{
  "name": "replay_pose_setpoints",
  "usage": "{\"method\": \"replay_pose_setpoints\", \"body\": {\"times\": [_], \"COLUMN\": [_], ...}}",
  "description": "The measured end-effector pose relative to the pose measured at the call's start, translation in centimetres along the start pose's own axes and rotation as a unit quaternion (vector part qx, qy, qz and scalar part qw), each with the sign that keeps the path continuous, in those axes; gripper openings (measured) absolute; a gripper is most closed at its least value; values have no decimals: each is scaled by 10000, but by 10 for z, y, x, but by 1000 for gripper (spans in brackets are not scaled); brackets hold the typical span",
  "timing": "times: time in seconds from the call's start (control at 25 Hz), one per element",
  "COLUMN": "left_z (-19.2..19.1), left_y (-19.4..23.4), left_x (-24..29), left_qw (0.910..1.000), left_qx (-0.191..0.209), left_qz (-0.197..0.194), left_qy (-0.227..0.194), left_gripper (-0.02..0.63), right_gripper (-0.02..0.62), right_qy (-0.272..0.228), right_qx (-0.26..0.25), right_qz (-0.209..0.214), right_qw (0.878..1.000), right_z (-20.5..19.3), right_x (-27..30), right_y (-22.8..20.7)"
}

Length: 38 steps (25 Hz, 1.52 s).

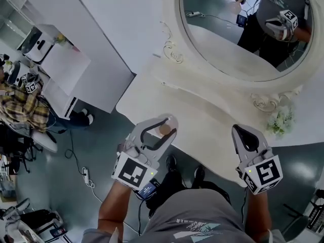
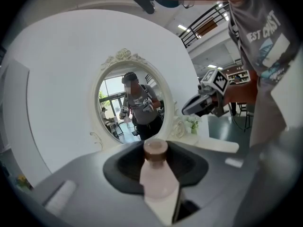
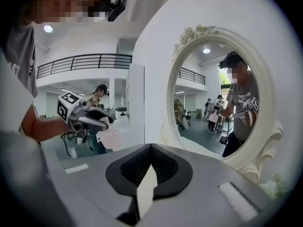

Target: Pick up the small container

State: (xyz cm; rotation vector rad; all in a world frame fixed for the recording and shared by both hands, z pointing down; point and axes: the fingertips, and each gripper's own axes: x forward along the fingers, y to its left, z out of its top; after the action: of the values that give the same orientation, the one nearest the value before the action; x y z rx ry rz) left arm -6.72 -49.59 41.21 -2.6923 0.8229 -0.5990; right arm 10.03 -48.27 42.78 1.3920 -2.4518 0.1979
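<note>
1. A white dressing table [image 1: 202, 110] is standing against the far wall, carrying an oval mirror [image 1: 228, 39].
2. The left gripper [image 1: 162, 129] is pinching the small container [image 2: 156, 174] over the table's near left edge.
3. The right gripper [image 1: 242, 132], jaws pressed together on nothing, is hovering near right.

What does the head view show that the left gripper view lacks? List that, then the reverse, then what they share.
Only the head view: the floor with a power strip and a seated person in a plaid shirt.

Only the left gripper view: the balcony railing and a ceiling light.

Both: the small container with its brown cap, gripped in the left tongs; the oval mirror; the right tongs; and the flowers on the white dressing table.
</note>
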Motion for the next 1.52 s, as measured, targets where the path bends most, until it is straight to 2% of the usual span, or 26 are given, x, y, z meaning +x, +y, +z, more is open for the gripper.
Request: {"method": "replay_pose_setpoints", "body": {"times": [0.28, 0.68, 1.04, 1.36, 1.52], "left_z": [38, 72, 81, 83, 83], "left_y": [-15, -30, -38, -48, -52], "left_x": [-27, -52, -67, -74, -75], "left_qw": [9996, 9989, 9981, 9979, 9980], "left_qx": [285, 230, 65, -43, -19], "left_qz": [54, 298, 484, 513, 497], "left_qy": [-72, -292, -370, -391, -398], "left_gripper": [138, 138, 138, 138, 138], "right_gripper": [2, 2, 2, -2, -2], "right_qy": [-264, -398, -464, -364, -346], "right_qx": [-94, -157, -330, -973, -980], "right_qz": [-31, 36, 137, 245, 268], "right_qw": [9996, 9991, 9983, 9943, 9942], "right_z": [19, 30, 38, 35, 35], "right_x": [-24, -49, -57, -64, -67], "right_y": [-4, -2, 6, 21, 24]}}
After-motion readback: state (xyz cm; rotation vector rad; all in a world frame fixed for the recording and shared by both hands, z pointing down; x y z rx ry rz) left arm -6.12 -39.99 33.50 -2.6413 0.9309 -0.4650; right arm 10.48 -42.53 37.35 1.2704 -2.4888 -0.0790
